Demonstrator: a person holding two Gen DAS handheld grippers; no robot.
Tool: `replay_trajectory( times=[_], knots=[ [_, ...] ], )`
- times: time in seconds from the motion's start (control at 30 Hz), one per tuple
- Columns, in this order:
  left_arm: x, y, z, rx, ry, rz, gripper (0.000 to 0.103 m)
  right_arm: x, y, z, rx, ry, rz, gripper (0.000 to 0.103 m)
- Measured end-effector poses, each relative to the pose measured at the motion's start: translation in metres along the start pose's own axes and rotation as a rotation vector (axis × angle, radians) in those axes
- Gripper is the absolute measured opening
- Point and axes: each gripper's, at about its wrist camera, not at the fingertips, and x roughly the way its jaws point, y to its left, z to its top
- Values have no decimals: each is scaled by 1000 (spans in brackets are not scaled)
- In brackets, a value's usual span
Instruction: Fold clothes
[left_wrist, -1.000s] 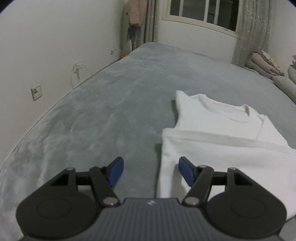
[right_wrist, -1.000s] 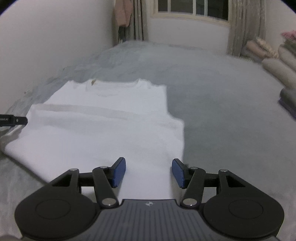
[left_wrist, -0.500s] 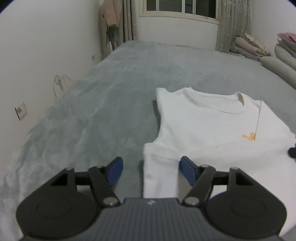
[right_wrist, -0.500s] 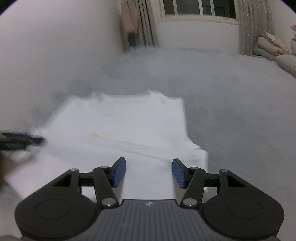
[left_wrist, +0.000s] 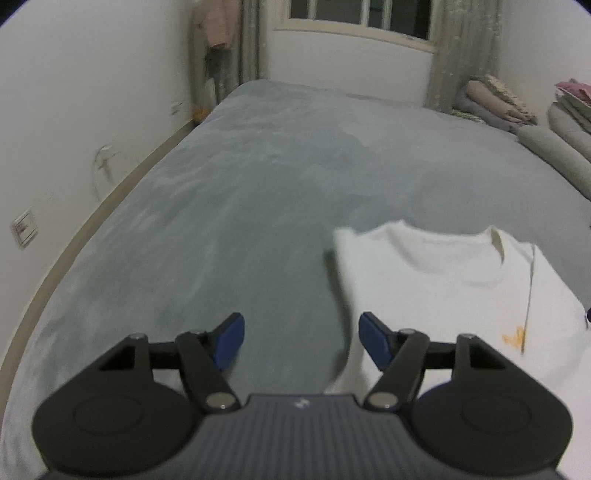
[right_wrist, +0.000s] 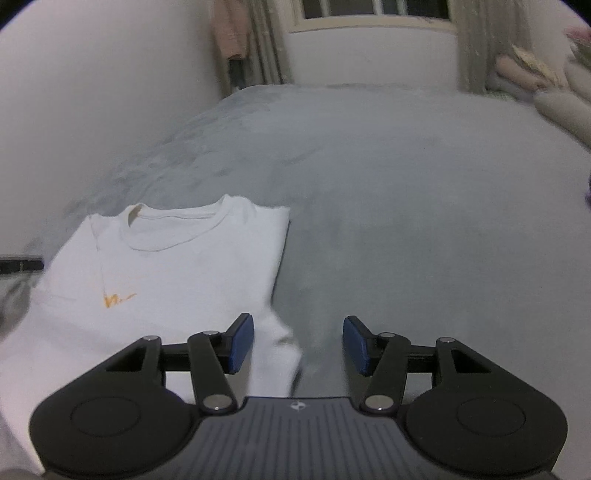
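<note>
One white cotton T-shirt with a round ribbed collar (left_wrist: 436, 291) lies flat on the one grey plush bed cover (left_wrist: 258, 192), collar toward the window wall. In the left wrist view it fills the 3 to 5 o'clock part of the picture; in the right wrist view it sits from 8 to 9 o'clock (right_wrist: 173, 273). One small orange mark (right_wrist: 114, 300) shows on its chest, and one thin fold line runs from the collar area down to that mark.

Two grippers are in play, each with two blue-padded fingers. The left gripper (left_wrist: 301, 341) is released: its pads stand apart with only bed cover between them, the right-hand pad just at the shirt's side edge, nothing pinched. The right gripper (right_wrist: 298, 343) is likewise released, its jaws apart over the shirt's other side edge; a rumpled bit of that edge lies below the gap, but the pads do not press it. One dark tip of the left gripper pokes in at 9 o'clock of the right wrist view.

Around the room: one window (left_wrist: 364, 18) at 12 o'clock, two beige curtains flanking it, one stack of folded blankets (left_wrist: 491, 101) at 2 o'clock, one pink garment hanging in the corner (left_wrist: 216, 24) at 11 o'clock, and one wall socket (left_wrist: 25, 229) at 9 o'clock.
</note>
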Motion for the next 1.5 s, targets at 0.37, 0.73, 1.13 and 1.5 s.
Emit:
replay_trajectory(
  times=[0.37, 0.73, 1.13, 1.5],
  knots=[
    [72, 1, 46, -25, 71, -171, 39, 72, -10, 67, 51, 40, 172, 53],
    [93, -5, 52, 10, 84, -179, 8, 105, -16, 76, 75, 67, 195, 11],
    [11, -6, 39, 57, -175, -210, 7, 4, 4, 59, -4, -189, 138, 10],
    [-88, -6, -20, 222, -340, -242, 7, -90, 40, 7, -125, -302, 176, 10]
  ],
)
